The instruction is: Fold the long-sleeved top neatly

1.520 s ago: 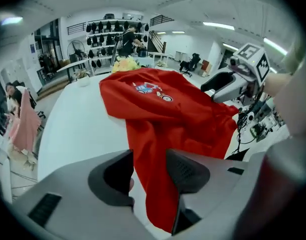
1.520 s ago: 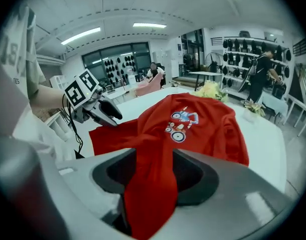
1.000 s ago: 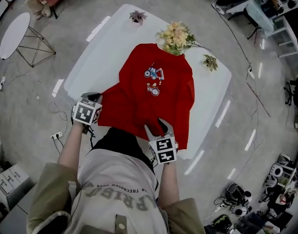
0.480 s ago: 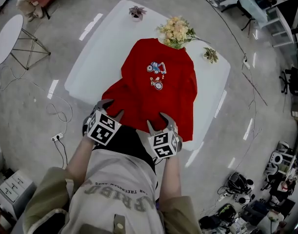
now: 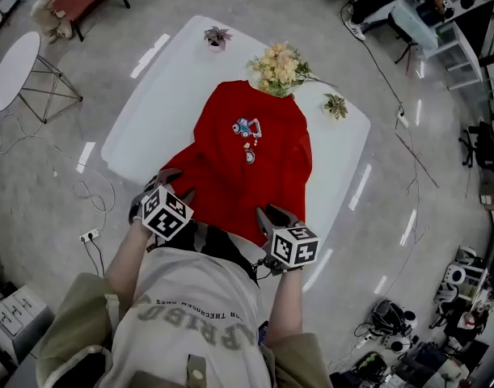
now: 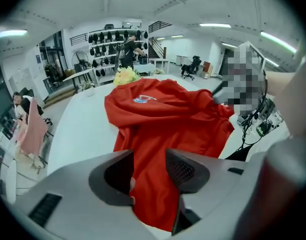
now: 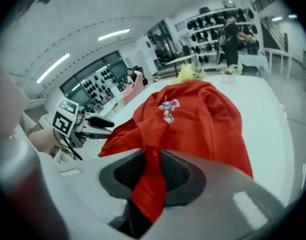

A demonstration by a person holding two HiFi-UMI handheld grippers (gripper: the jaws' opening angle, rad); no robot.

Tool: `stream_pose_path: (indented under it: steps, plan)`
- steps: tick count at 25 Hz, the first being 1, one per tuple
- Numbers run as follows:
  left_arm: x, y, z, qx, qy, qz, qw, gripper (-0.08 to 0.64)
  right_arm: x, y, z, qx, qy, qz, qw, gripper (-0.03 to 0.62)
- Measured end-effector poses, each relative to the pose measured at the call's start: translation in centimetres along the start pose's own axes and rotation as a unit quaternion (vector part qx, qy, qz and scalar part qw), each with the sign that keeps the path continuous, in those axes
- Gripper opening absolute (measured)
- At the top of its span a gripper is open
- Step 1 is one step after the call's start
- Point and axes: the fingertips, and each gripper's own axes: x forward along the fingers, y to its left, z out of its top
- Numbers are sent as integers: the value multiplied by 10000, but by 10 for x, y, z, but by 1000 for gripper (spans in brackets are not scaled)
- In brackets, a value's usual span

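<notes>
At the bottom of the head view, nearest the person, both grippers were at the hem of the red long-sleeved top (image 5: pixel 247 148). The left gripper (image 5: pixel 178 183), lower left, had just been opening. Its jaws stood about half apart with red cloth between them, and I could see no pinch. The right gripper (image 5: pixel 272 215), lower centre, had just been closing, and its jaws were narrow and pinching a fold of the hem.

The top lay in the middle of the white bench (image 5: pixel 162 87), print upward, with the body still at full length. I judged the folding barely begun, with the hem fold and the tidying all left to do.

Toward the top of the frame, a flower bunch (image 5: pixel 276 65) sat at the collar; I couldn't make out a vase. Two small plants (image 5: pixel 217 35) (image 5: pixel 335 104) flanked it, their pots too small to tell.
</notes>
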Motion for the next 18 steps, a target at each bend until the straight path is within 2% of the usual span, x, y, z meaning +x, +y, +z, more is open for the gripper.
stream_pose_path:
  steps: [2,5,7,8,12,16,17,18]
  plan:
    - [3,11,12,130,-48,135,9998,201,1,-22,-12,107,332,-137,9993,100]
    - [12,22,36,869,5,398,9954,202,6,-32,-14,-330,527,-186,9979,128]
    - [22,28,51,1457,111,567,9876,202,1,-25,-4,-559,432,13,9975,292]
    - [29,32,56,1729,193,662,9825,204,-4,-22,0,-711,411,74,9966,338]
    - [54,52,65,2607,601,986,9585,204,-11,-10,-5,-1494,633,-122,9867,347]
    - [73,62,63,2901,750,690,9516,202,5,-4,-30,-1732,966,-801,9769,343]
    - [75,62,62,2970,748,600,9501,198,8,-5,-34,-1797,1034,-991,9732,321]
    - [75,63,62,3030,722,522,9488,188,11,-6,-36,-1850,1061,-1166,9700,274]
